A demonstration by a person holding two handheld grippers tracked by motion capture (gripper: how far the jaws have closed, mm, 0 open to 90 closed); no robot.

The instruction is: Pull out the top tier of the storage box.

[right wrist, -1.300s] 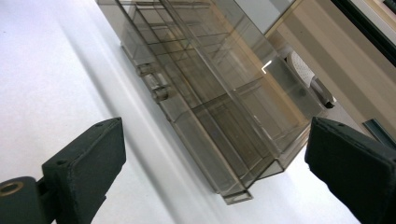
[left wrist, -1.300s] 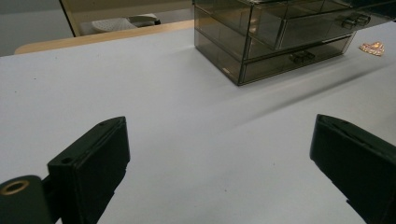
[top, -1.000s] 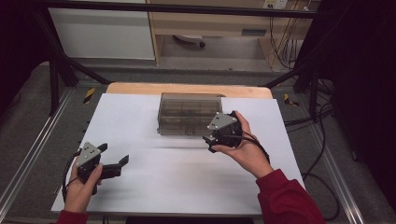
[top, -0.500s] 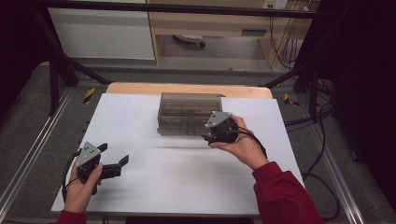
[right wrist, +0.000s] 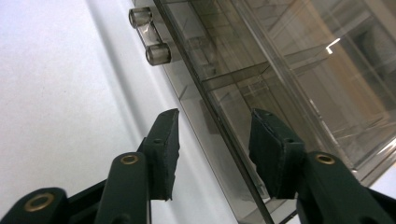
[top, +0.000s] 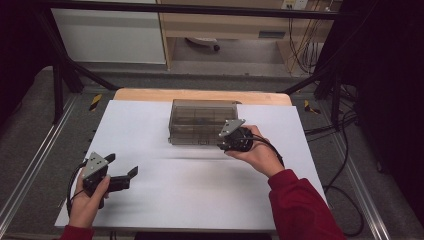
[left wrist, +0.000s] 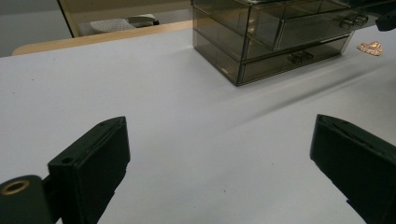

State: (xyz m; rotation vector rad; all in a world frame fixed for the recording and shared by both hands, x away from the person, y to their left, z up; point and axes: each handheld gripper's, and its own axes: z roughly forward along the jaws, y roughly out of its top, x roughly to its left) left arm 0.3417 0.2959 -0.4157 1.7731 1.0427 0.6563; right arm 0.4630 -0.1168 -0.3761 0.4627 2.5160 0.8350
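Note:
A smoky see-through drawer box (top: pixel 202 121) stands at the back middle of the white table top (top: pixel 190 200). My right gripper (top: pixel 226 143) is at the box's front right corner, tilted on its side. In the right gripper view its jaws are open (right wrist: pixel 215 135), with the front edge of a drawer panel (right wrist: pixel 219 126) between them and not touching either pad. A clear two-knob handle (right wrist: pixel 149 35) sits farther up that front. My left gripper (top: pixel 121 165) rests near the front left of the table, jaws wide open (left wrist: pixel 219 140) with nothing between them.
A small crumpled golden piece (left wrist: pixel 371 47) lies on the table to the right of the box (left wrist: pixel 275 32) in the left gripper view. A wooden table edge (top: pixel 150 95) runs behind the white sheet. Black frame posts (top: pixel 57 80) and cables (top: pixel 345 165) flank the table.
My right gripper has moved a little to the left, closer against the front of the drawer box. The left gripper has stayed in place.

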